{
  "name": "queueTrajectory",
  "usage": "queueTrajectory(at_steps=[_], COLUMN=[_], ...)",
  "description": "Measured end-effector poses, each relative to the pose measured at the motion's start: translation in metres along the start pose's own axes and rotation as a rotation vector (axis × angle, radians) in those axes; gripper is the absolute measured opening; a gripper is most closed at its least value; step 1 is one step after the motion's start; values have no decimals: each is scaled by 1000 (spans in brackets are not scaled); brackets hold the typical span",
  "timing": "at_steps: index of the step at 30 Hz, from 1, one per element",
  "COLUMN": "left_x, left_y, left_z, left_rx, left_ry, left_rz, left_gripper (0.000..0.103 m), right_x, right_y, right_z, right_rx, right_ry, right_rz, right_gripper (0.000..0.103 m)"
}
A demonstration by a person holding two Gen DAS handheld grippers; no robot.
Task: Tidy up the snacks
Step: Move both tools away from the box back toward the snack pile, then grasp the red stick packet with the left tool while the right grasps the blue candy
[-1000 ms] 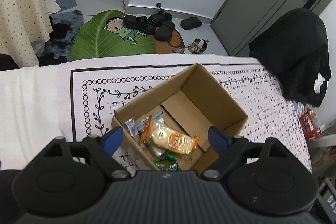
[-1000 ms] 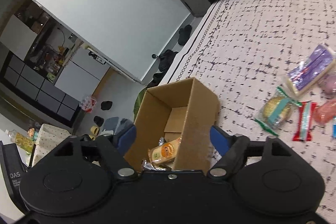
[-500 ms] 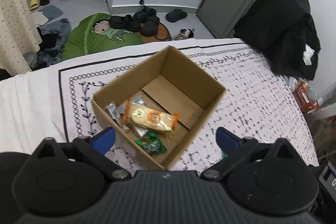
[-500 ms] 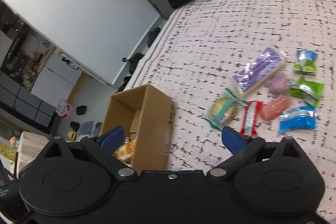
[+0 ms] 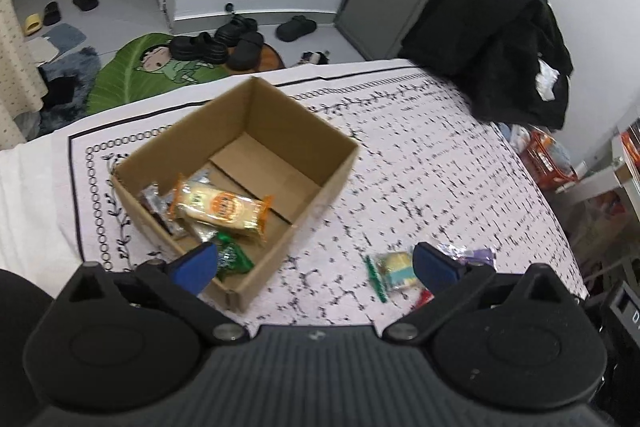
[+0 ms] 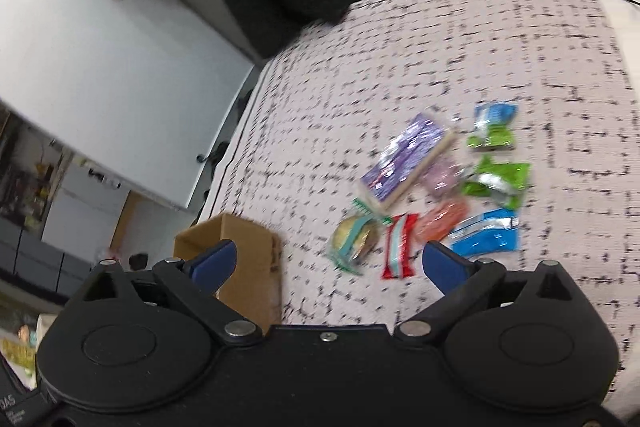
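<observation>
Step in hand, as judged: the transit between a deposit and the next pickup.

**Receptacle.** The open brown cardboard box [image 5: 240, 187] sits left of centre in the left wrist view, on the white cloth with black dashes [image 5: 440, 187] that covers the bench. It already holds a long orange-ended bread packet [image 5: 220, 205], a green foil packet [image 5: 232, 259] at its near corner, and silver-wrapped items under the bread. In the right wrist view the box shows at lower left, partly behind the claw.

**Loose stock.** In the right wrist view, right of centre, a cluster lies on the cloth, well apart from the box:
- round pale cake in a green-trimmed clear wrapper [image 6: 354, 237], nearest the box
- red-and-white striped packet [image 6: 398, 245], just beside the cake
- orange packet [image 6: 442, 219]
- blue foil packet [image 6: 486, 233]
- purple flat packet [image 6: 404, 157]
- pink packet [image 6: 442, 175]
- two green packets [image 6: 496, 179], one further up the frame

**Claws.** The left claw [image 5: 316, 265] stands wide and holds nothing. The right claw [image 6: 328, 263] also stands wide and empty, above the cloth between box and cluster.

**Next move.** It calls for bringing the right claw over a single packet, the cake or striped packet being closest, lowering so one finger passes each side, then closing. The packets lie close together; approach so that the neighbour is not caught. Motion blur limits finer detail.
</observation>
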State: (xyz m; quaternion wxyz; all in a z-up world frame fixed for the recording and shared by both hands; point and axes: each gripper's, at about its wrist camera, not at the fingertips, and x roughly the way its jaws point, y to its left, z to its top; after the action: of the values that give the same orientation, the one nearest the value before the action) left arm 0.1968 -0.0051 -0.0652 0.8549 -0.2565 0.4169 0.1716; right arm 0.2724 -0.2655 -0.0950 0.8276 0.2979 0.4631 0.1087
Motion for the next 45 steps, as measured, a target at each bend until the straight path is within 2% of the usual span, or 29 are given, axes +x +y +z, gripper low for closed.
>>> queueTrajectory(at_steps=[11, 19, 25, 28, 33, 36, 45], left_x=[18, 41, 61, 71, 92, 106, 141], left_y=[-36, -56, -65, -70, -77, -80, -89], left_z=[-14, -26, -34, -37, -44, -48, -60], left_rx=[31, 48, 41, 49, 50, 51, 65], left_ry=[83, 119, 145, 159, 199, 224, 286], left_rz=[-54, -75, -98, -110, -126, -137, -143], left_gripper=[103, 102, 100, 94, 77, 66, 45], right_x=[-14, -8, 6, 15, 30, 41, 66], right_y=[-47, -76, -92, -98, -108, -113, -126], right_z=[15, 17, 15, 15, 12, 10, 9], right_rx=[148, 268, 341, 371, 418, 449, 499], right_ry=[-38, -34, 8, 25, 59, 91, 138], right_rz=[-10, -35, -45, -57, -63, -62, -102], right_gripper=[100, 95, 78, 72, 64, 63, 57])
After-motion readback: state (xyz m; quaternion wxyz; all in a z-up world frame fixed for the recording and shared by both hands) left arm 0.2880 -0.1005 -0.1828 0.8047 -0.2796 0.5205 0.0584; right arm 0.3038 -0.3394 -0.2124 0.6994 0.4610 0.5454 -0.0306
